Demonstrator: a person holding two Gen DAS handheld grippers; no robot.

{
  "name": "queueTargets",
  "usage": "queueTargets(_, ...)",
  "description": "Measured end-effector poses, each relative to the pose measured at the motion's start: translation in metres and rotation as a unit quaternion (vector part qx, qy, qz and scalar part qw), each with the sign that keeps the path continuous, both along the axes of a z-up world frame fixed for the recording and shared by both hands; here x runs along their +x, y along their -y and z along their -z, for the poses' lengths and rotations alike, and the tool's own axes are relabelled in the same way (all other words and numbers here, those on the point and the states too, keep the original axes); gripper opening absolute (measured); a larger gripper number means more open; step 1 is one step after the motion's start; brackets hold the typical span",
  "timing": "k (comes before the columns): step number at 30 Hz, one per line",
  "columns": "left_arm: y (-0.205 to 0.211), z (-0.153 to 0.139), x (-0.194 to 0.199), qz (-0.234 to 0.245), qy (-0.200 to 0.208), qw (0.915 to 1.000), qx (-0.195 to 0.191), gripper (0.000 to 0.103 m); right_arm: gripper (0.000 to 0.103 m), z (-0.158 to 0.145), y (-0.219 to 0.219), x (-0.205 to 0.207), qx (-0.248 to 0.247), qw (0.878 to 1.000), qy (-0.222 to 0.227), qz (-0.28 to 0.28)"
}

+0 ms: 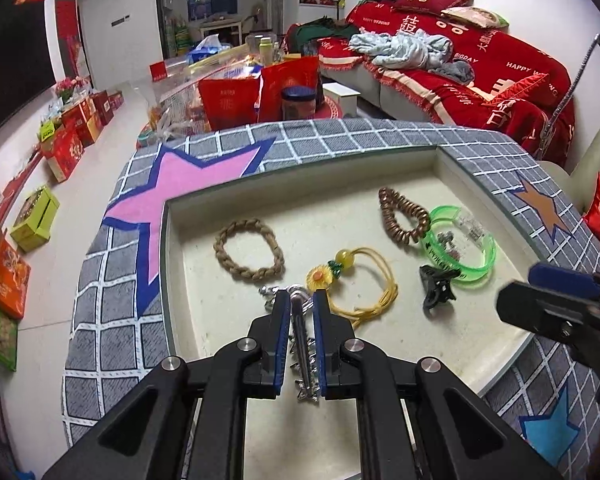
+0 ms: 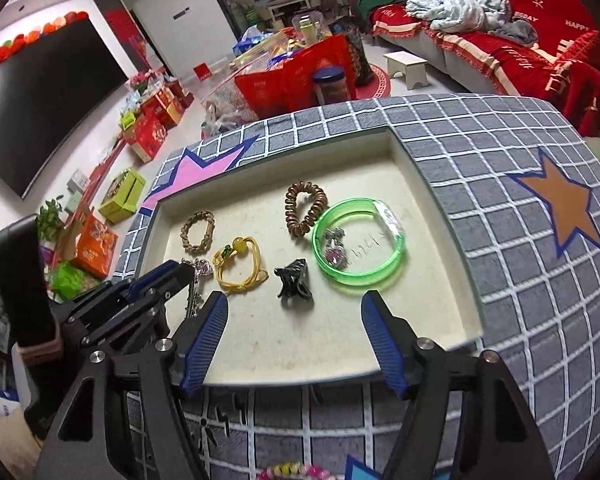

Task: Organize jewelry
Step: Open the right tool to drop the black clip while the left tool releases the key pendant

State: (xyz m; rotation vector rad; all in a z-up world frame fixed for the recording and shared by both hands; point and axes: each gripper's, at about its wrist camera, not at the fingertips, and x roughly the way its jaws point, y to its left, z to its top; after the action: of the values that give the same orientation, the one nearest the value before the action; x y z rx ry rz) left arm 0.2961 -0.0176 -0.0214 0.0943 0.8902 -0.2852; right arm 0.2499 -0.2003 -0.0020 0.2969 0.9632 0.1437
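A shallow cream tray (image 1: 340, 200) (image 2: 440, 280) holds jewelry. My left gripper (image 1: 302, 300) is shut on a silver spiky hair clip (image 1: 303, 344), which also shows in the right wrist view (image 2: 196, 284). Beside it lie a braided tan bracelet (image 1: 249, 249), a yellow cord tie with a flower (image 1: 356, 284), a brown spiral hair tie (image 1: 400, 216), a green bangle (image 1: 460, 248) with a small silver charm inside it (image 2: 336, 250), and a black claw clip (image 1: 436, 290) (image 2: 294, 284). My right gripper (image 2: 294, 304) is open and empty above the tray's near part.
The tray sits in a grey checked cloth with stars (image 1: 112, 312) (image 2: 540, 240). A beaded bracelet (image 2: 288, 472) peeks at the bottom edge. Behind are a cluttered table with red bags (image 1: 260, 92), a red sofa (image 1: 480, 72) and boxes on the floor (image 1: 36, 216).
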Motion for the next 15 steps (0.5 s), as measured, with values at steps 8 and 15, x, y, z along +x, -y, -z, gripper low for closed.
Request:
queueTargets(8,0.005,-0.008,0.0,0.002,0.004,1.0,-0.002,0.029,0.073,-0.012,0.015,-0.024,0.012,1.0,0.015,0.022)
queueTargets(15,0.005,-0.018,-0.008,-0.002,0.026,0.9996,0.014,0.103,0.073,-0.012,0.02,-0.035,0.011,1.0,0.014,0.025)
